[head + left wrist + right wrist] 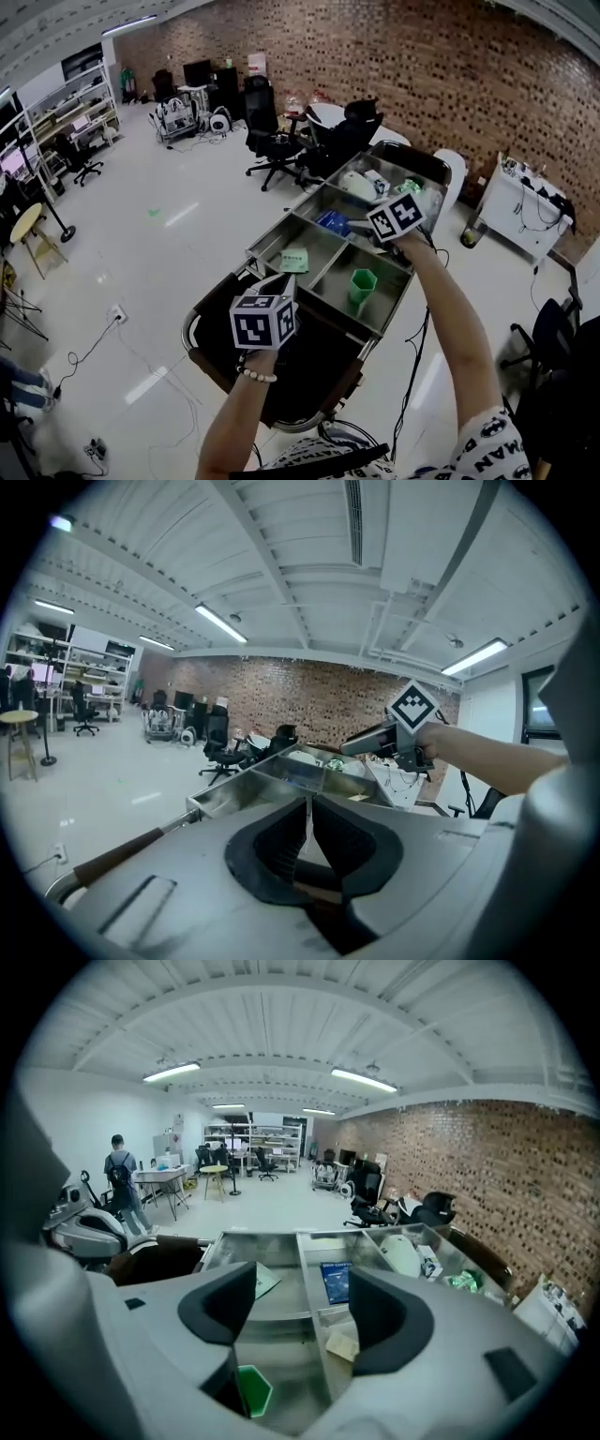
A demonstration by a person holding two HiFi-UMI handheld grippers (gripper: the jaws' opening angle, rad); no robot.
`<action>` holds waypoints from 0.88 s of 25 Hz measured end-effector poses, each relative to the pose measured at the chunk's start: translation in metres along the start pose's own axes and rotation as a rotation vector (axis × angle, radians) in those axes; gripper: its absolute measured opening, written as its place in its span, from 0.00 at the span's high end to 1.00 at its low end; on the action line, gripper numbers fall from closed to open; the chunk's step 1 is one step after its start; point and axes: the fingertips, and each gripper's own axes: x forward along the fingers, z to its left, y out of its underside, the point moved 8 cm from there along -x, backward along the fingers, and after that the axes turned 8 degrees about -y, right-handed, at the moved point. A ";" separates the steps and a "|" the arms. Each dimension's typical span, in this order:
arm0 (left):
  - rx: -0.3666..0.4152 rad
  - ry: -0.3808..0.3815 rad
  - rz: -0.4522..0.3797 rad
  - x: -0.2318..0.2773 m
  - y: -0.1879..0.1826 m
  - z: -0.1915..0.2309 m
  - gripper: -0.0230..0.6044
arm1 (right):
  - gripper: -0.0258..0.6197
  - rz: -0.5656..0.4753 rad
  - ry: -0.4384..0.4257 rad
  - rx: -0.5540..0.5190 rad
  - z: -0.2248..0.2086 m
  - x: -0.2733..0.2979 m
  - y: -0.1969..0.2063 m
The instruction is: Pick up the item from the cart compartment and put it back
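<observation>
A metal cart [270, 235] has several open compartments. One holds a green cup [362, 286], upright, which also shows in the right gripper view as the green cup [251, 1389]. Others hold a green packet [294, 261], a blue packet [336, 1282], a beige card [343, 1342] and a white object [401, 1255]. My right gripper [302, 1309] hangs above the compartments, open, with nothing between its jaws. My left gripper [307, 829] is held near the cart's front end, jaws together and empty; the right gripper [375, 743] shows ahead of it.
Black office chairs [272, 141] and desks stand beyond the cart by the brick wall. A white cabinet [520, 206] is at the right, a round stool [28, 225] at the left. A person [120, 1180] stands far off by tables.
</observation>
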 end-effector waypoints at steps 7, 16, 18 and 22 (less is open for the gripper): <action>-0.014 -0.008 0.021 0.053 -0.021 -0.010 0.92 | 0.36 0.219 -0.056 0.036 -0.076 0.091 -0.015; -0.053 -0.053 0.070 0.082 -0.001 -0.005 0.92 | 0.31 0.425 -0.133 0.008 -0.113 0.184 -0.005; -0.052 -0.066 0.091 0.083 0.008 -0.003 0.92 | 0.31 0.445 -0.117 0.019 -0.120 0.200 0.000; -0.072 -0.080 0.130 0.087 0.027 -0.001 0.92 | 0.27 0.526 -0.130 0.020 -0.126 0.224 0.016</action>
